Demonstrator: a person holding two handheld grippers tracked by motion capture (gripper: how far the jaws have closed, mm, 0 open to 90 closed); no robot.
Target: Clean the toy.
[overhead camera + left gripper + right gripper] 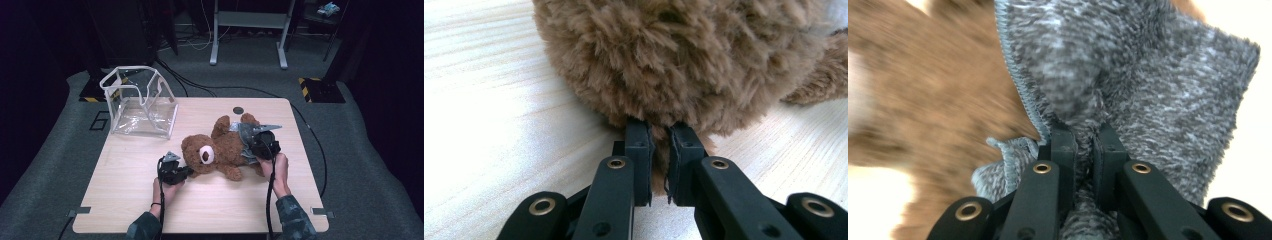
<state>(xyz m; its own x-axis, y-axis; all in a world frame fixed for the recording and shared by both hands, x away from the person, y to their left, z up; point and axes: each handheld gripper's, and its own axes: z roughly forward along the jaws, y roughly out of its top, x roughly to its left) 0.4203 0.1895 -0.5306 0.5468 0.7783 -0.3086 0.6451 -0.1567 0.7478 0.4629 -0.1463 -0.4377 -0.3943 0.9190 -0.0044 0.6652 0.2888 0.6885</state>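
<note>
So the brown teddy bear [220,150] lies on its back mid table [130,200] — the left gripper [660,150] pinches fur at its head, jaws nearly shut. The right gripper [1083,150] is clamped on the bear's grey knit top [1148,85] — w/ fabric bunched between.

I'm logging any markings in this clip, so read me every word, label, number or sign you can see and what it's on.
"6": a large outlined figure that looks like a six, on the grey floor left of the table.
Yellow and black hazard stripes, a sign without words, on a dark base beyond the table.
Teddy bear, grey garment, clear bag: no text to read.
</note>
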